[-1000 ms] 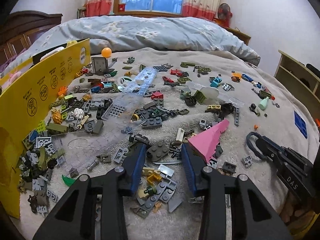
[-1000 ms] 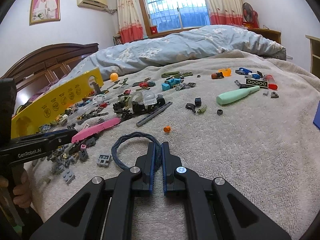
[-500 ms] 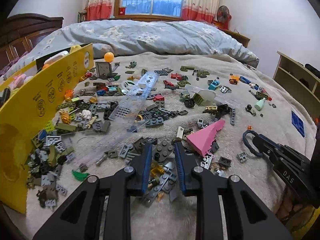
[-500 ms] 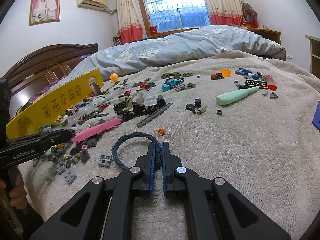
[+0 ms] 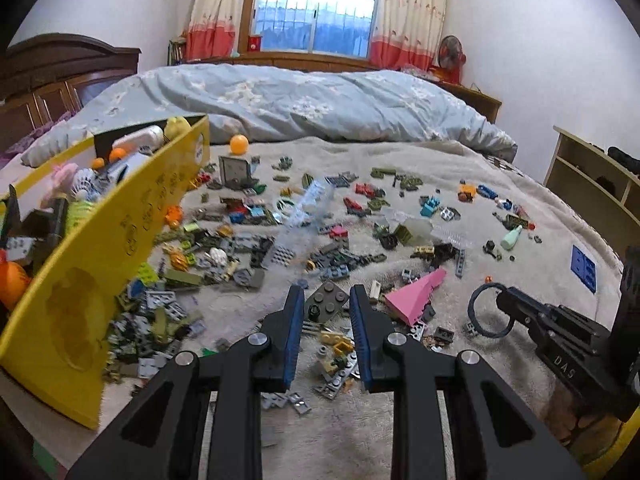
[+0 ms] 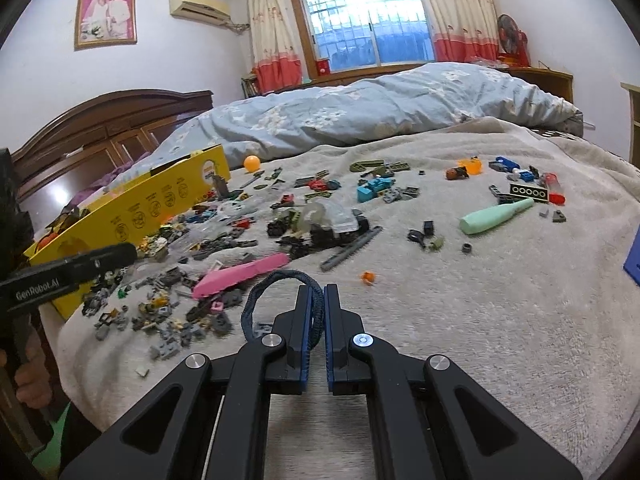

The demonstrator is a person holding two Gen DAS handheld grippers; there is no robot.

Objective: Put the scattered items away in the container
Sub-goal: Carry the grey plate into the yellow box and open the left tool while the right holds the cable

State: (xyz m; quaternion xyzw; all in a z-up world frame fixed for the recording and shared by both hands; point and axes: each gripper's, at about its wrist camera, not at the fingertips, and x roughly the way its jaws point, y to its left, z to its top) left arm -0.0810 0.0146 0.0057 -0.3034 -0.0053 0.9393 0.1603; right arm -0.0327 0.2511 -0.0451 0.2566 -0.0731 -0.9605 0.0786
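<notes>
Scattered building bricks, mostly grey, olive and black with bits of red, blue and yellow, lie strewn over the beige blanket on the bed, thickest at the near left against the yellow cardboard box. That box stands at the left edge and already holds toys and orange balls. The left tool has its blue-padded fingers closed to a narrow gap on a dark grey studded plate, which sits tilted between them above a small heap of yellow and grey pieces. Just right of it lies a pink wedge-shaped piece. The right tool has its fingers nearly together, pinching a dark blue braided ring that loops out to the left over the blanket. Further right are a small orange bead and a mint-green toy bat, and an orange ball rests at the far end beside the blue quilt.
</notes>
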